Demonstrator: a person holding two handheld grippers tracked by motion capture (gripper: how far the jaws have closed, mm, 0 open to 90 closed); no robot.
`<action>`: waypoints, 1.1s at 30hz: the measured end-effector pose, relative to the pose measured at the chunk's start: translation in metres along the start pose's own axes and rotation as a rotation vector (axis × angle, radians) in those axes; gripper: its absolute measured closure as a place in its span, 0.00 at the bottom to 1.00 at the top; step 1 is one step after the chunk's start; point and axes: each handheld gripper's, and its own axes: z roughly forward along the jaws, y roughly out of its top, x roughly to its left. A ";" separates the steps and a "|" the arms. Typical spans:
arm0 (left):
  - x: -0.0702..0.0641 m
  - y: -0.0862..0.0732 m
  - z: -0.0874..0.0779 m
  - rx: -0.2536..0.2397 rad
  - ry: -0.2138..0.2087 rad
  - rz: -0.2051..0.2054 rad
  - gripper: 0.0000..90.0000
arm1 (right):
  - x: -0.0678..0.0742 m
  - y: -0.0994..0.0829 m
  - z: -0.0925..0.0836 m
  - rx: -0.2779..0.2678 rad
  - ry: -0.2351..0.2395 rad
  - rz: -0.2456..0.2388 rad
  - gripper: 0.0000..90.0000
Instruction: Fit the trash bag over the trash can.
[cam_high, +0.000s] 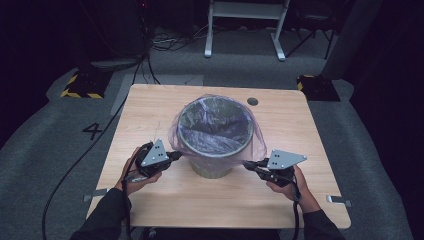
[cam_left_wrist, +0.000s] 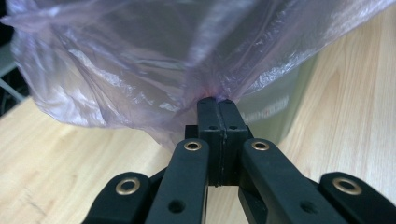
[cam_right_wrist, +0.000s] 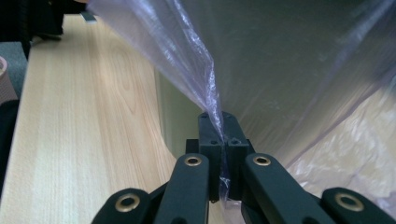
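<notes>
A grey-green waste bin (cam_high: 212, 167) stands in the middle of the wooden table (cam_high: 150, 107), lined with a thin translucent purple bag (cam_high: 216, 125) whose edge hangs over the rim. My left gripper (cam_high: 179, 155) is at the bin's left side, shut on the bag's overhang (cam_left_wrist: 154, 70); its black jaws pinch the film at their tips (cam_left_wrist: 217, 100). On the bin's right side my right gripper (cam_high: 246, 164) is shut on a fold of the bag (cam_right_wrist: 205, 88), which runs down between its jaws (cam_right_wrist: 220, 119). The bin wall (cam_right_wrist: 180, 116) rises right behind them.
A round cable hole (cam_high: 252, 101) sits in the table behind the bin. Beyond the table, a white metal frame (cam_high: 245, 25) and yellow-black striped bases (cam_high: 82, 85) stand on the grey carpet. A cable (cam_high: 75, 165) trails off the table's left side.
</notes>
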 end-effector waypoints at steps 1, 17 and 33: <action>-0.001 -0.002 0.003 0.015 -0.002 0.001 1.00 | -0.001 -0.002 0.002 0.010 0.000 0.007 1.00; 0.014 -0.027 0.012 0.079 -0.011 -0.110 0.80 | -0.018 -0.029 0.022 0.087 -0.047 0.119 0.84; 0.013 -0.038 -0.058 -0.041 0.085 -0.242 0.24 | -0.007 -0.032 -0.020 0.032 -0.176 0.117 0.30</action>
